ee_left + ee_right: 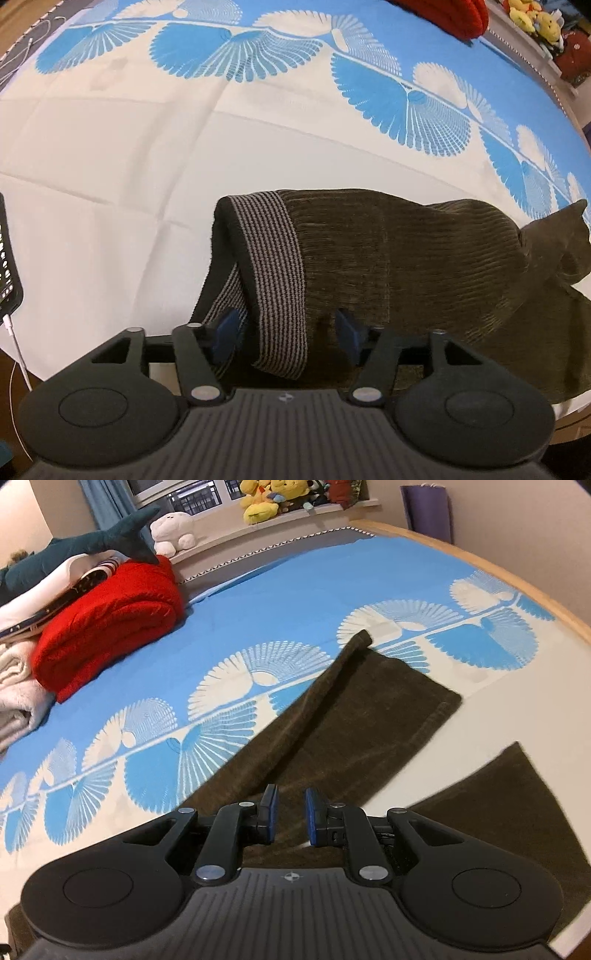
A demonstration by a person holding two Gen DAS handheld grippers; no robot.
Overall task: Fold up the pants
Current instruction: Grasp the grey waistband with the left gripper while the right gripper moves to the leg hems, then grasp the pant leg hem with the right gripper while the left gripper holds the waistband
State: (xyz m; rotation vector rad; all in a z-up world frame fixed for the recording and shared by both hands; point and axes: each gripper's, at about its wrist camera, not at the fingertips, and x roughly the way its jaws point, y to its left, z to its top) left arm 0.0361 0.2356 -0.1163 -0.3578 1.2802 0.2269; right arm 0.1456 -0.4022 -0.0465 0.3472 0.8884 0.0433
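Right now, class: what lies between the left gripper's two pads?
The pants' striped waistband hangs between the blue pads of the left gripper, jaws standing apart. The left wrist view shows it.

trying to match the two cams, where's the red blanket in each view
Left wrist: the red blanket is cut off at the top edge, right of centre, far beyond the pants.
Right wrist: it is folded at upper left, on the blue part of the bedspread.
Shared landmark: the band of fan shapes on the bedspread.
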